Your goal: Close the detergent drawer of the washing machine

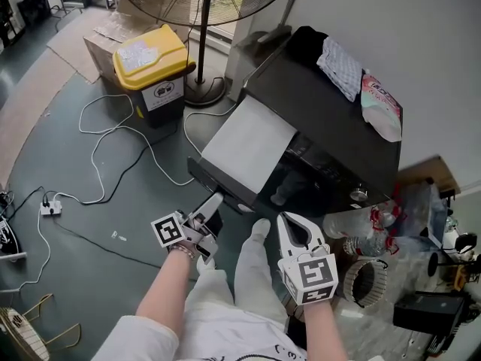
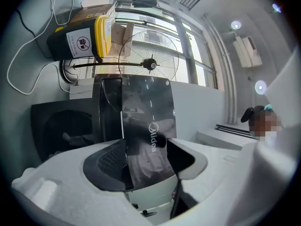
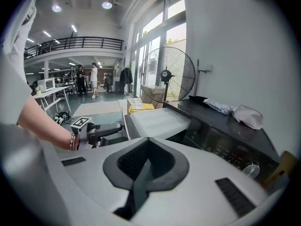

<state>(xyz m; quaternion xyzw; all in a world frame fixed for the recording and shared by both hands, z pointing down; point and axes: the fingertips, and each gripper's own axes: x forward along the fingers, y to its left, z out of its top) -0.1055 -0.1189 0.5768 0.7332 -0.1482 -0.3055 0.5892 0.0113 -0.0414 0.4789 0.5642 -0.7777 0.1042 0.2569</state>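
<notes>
Now left gripper, fingers apart, near drawer.

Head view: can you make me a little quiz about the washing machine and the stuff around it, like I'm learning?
1. True or false: the detergent drawer of the washing machine is pushed all the way in.
2. What colour is the lid of the bin beside the fan? A red, B yellow, C blue.
3. Which gripper is nearest the drawer's dark front?

Key
1. False: it sticks out of the machine.
2. B.
3. The left gripper. Its jaws stand apart, and the left gripper view shows the glossy front panel between them.
</notes>
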